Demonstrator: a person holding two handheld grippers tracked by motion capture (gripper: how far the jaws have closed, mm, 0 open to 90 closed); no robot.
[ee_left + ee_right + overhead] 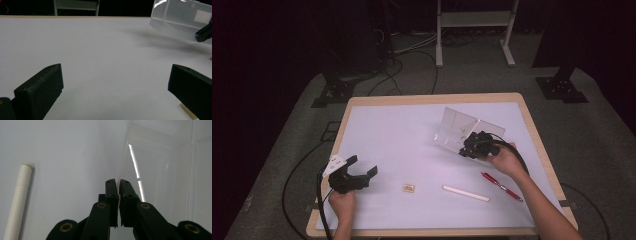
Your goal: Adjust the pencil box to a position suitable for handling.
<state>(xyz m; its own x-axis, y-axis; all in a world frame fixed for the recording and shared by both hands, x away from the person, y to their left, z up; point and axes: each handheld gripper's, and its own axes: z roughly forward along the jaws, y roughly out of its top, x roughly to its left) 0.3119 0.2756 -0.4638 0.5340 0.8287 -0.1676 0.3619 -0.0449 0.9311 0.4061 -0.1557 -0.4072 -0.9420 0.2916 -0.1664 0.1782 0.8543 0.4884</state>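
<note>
Two grippers on the counter [377, 125], and we use the clear plastic box [459, 127] as our landmark. Right gripper [468, 145] sits at the box's near edge, jaws clenched on its thin transparent wall, which we see pinched between the pads in the right gripper view. Box looks tilted, far right of counter. Left gripper [362, 167] is well apart from the box, near left, jaws spread wide, nothing between them. White stick [465, 193], red pen [502, 186] and small tan piece [408, 188] lie nearer us than the box.
</note>
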